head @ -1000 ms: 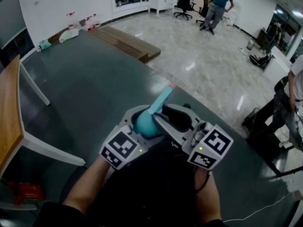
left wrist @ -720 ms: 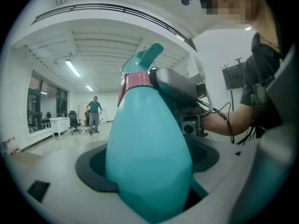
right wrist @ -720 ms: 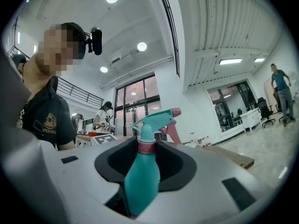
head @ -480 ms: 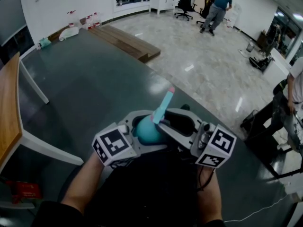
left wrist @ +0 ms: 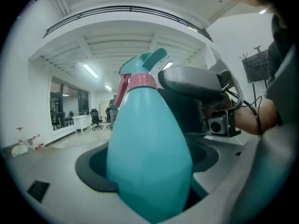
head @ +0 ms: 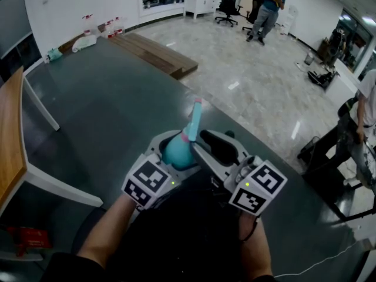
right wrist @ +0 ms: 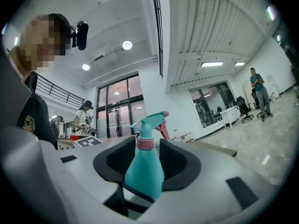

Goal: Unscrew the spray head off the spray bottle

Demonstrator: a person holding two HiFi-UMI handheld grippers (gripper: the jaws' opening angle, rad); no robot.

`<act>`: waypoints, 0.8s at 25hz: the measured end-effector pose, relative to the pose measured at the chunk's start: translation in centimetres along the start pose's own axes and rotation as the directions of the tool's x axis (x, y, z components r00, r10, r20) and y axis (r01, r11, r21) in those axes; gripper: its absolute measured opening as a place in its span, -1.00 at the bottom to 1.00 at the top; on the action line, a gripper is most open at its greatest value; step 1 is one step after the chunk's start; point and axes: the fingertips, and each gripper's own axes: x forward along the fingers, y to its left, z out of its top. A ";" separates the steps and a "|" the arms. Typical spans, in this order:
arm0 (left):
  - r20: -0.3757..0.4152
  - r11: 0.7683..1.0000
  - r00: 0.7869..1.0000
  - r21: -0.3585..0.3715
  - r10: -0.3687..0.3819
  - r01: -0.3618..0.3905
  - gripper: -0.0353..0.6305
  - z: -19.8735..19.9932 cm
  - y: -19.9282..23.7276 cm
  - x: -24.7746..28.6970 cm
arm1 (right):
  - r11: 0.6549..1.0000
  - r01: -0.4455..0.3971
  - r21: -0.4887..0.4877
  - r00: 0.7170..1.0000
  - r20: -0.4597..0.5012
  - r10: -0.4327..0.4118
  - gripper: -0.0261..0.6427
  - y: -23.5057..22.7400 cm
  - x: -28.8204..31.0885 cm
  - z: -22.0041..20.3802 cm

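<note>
A teal spray bottle (head: pixel 175 153) with a pink collar (right wrist: pixel 145 144) and a teal spray head (head: pixel 194 117) is held up over the dark table, close to my body. My left gripper (head: pixel 171 157) is shut on the bottle's wide body (left wrist: pixel 149 157), which fills the gap between its pads. My right gripper (head: pixel 198 141) reaches in from the right at neck height. In the right gripper view its black pads (right wrist: pixel 180 164) flank the collar with a gap showing on the right side. Its jaws are opening, with the collar still between them (right wrist: pixel 145 148).
The dark table (head: pixel 106 98) stretches ahead and to the left. A wooden tabletop (head: pixel 10 140) borders the left edge. Wooden boards (head: pixel 155 51) lie on the floor beyond. One person stands far back (head: pixel 267 7), another at the right edge (head: pixel 364 122).
The spray head has swung from leaning right to nearly upright. My left gripper shifted left and came back. The right gripper drew slightly nearer to me.
</note>
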 end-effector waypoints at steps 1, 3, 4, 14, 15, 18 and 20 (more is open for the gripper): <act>-0.004 1.000 1.000 -0.001 0.010 -0.010 0.39 0.0 0.1 0.0 | 1.000 -0.004 0.005 1.000 0.003 0.004 -0.45 0.2 0.1 0.0; -0.012 1.000 0.999 0.001 0.031 -0.031 0.39 -0.2 0.4 0.1 | 1.000 -0.006 0.009 1.000 0.005 0.006 -0.45 0.4 0.4 0.0; -0.016 0.999 0.999 0.005 0.043 -0.043 0.39 -0.2 0.5 0.2 | 1.000 -0.001 0.008 1.000 0.002 0.001 -0.45 0.3 0.6 0.0; -0.037 1.000 0.999 0.014 -0.002 0.002 0.39 -0.5 -0.3 0.3 | 1.000 -0.001 0.001 1.000 -0.017 0.001 -0.54 0.0 0.8 -0.3; -0.031 1.000 0.999 0.008 -0.030 0.030 0.39 -0.5 -0.6 0.2 | 1.000 -0.021 -0.001 1.000 -0.019 0.021 -0.54 0.1 0.8 -0.3; -0.015 0.993 0.993 -0.012 -0.117 0.117 0.39 -0.5 -1.5 0.0 | 0.996 -0.094 0.002 0.995 -0.033 0.094 -0.54 0.4 0.5 -0.5; -0.006 0.984 0.985 -0.023 -0.175 0.175 0.39 -0.5 -2.3 -0.1 | 0.989 -0.147 0.010 0.988 -0.040 0.148 -0.54 0.5 0.2 -0.6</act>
